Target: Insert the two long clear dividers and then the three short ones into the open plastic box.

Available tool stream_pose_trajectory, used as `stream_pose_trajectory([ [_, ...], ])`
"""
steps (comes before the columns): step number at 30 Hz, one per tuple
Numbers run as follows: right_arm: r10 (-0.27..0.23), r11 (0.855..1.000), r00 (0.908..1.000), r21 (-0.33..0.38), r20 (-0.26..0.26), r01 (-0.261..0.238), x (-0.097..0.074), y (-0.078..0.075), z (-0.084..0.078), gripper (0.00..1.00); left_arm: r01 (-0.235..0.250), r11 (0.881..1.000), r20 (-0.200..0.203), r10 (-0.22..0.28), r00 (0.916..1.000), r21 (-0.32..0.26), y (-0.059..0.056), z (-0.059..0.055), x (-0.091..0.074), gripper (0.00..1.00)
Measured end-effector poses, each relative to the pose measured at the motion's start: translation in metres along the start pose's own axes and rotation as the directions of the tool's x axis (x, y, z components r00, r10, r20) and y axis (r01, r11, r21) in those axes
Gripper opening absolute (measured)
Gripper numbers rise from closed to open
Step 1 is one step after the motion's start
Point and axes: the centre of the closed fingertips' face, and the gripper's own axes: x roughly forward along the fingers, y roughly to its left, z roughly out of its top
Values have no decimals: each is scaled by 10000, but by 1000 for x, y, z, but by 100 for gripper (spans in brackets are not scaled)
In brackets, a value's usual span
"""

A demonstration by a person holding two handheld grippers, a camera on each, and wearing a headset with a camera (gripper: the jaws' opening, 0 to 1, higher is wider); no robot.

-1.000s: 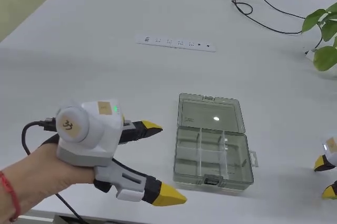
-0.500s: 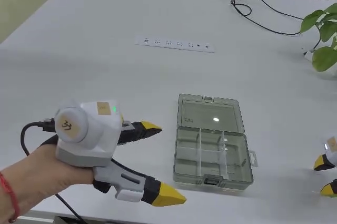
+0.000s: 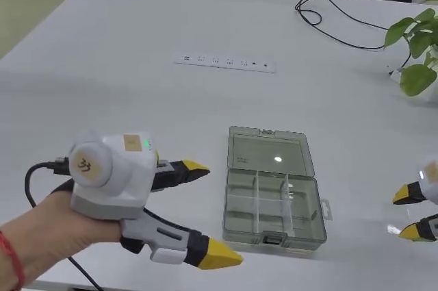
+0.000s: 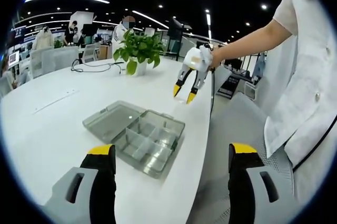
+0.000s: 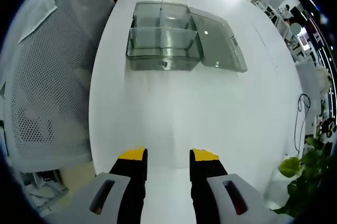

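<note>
Flanking the open plastic box (image 3: 270, 154), left hand-held gripper (image 3: 213, 212) spread, right hand-held gripper (image 3: 404, 216) spread.

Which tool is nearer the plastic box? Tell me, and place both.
Left. The left tool is close beside the box on its left, jaws open; the right tool is farther off, out past the opposite side.

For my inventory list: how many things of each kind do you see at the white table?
Clear plastic box, open: 1
Long white power strip: 1
Black cable: 1
Green leafy plant: 1
Yellow-tipped grippers: 2 (left gripper, right gripper)
Total: 6
</note>
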Motion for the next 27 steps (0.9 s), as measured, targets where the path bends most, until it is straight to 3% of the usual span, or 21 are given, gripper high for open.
stream_pose_trajectory([
  [5,-325,9994,9987,-129,404,330,-17,-6,22,33,-18,9999,107,19,9999,-113,0,6,2,89],
  [11,-685,9971,9943,-262,812,708,-25,-11,37,33,-33,9993,310,45,9995,-386,2,16,5,86],
  [17,-1034,9931,9853,-411,1358,1099,-49,-12,75,33,1,9905,888,122,9960,-1377,3,37,10,80],
  [18,-1082,9926,9838,-400,1427,1149,-49,-15,75,33,4,9894,911,130,9958,-1453,3,39,11,79],
  [21,-1200,9903,9783,-494,1687,1300,-56,-14,90,33,186,9712,1109,81,9938,-2376,-1,47,16,76],
  [23,-1253,9885,9762,-619,1768,1381,-61,-11,99,33,404,9678,1287,-84,9917,-2484,-2,53,19,73],
  [27,-1299,9856,9739,-830,1863,1473,-64,-10,110,33,850,9256,1614,-262,9865,-3689,-6,64,27,67],
])
